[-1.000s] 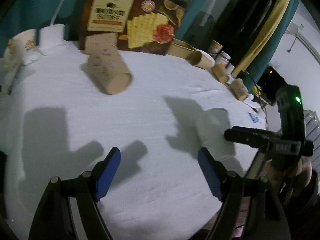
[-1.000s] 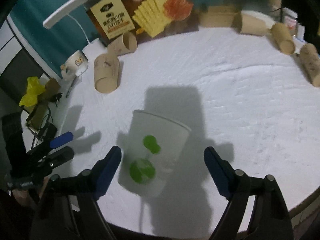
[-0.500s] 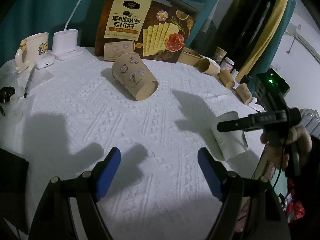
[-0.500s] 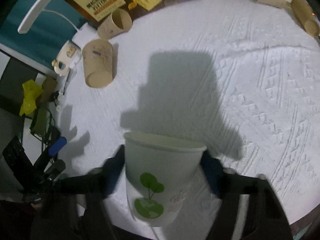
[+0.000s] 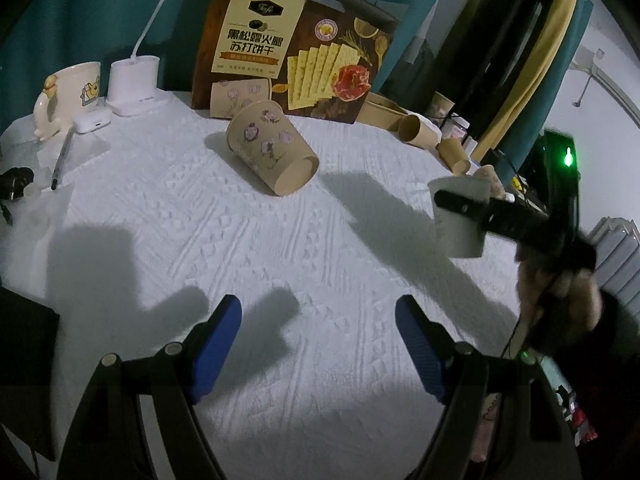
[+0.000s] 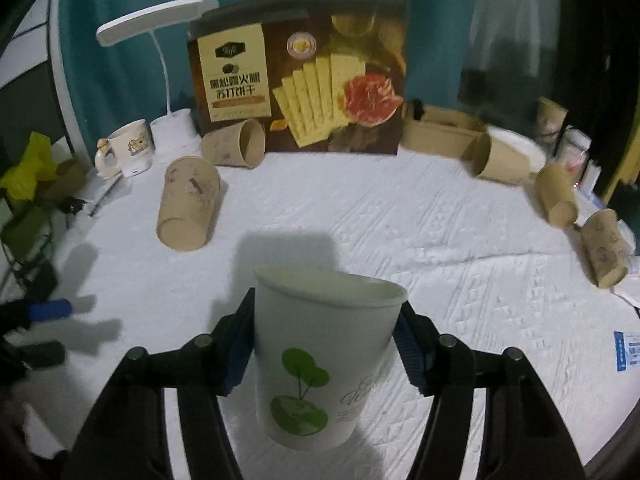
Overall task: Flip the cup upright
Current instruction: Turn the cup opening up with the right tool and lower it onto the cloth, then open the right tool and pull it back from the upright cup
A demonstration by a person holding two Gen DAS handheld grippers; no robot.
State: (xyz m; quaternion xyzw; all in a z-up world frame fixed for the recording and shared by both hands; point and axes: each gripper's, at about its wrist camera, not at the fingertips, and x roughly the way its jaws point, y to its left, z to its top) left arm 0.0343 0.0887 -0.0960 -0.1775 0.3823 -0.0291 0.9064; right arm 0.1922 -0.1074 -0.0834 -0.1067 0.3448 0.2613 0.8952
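A white paper cup (image 6: 324,364) with a green plant print sits upright, rim up, between the blue pads of my right gripper (image 6: 325,350), which is shut on its sides and holds it above the white tablecloth (image 6: 400,216). In the left wrist view the same cup (image 5: 460,216) hangs at the right in the right gripper (image 5: 460,206). My left gripper (image 5: 318,344) is open and empty, low over the near part of the cloth.
A brown floral cup (image 5: 272,148) lies on its side mid-table, also in the right wrist view (image 6: 188,208). Several more brown cups lie along the back and right edge. A cracker box (image 6: 298,80), a desk lamp (image 6: 156,28) and a mug (image 6: 126,152) stand at the back.
My right gripper closed on the white cup, lifted it off the cloth and tilted it rim-up. The left gripper stayed open and shifted its view slightly.
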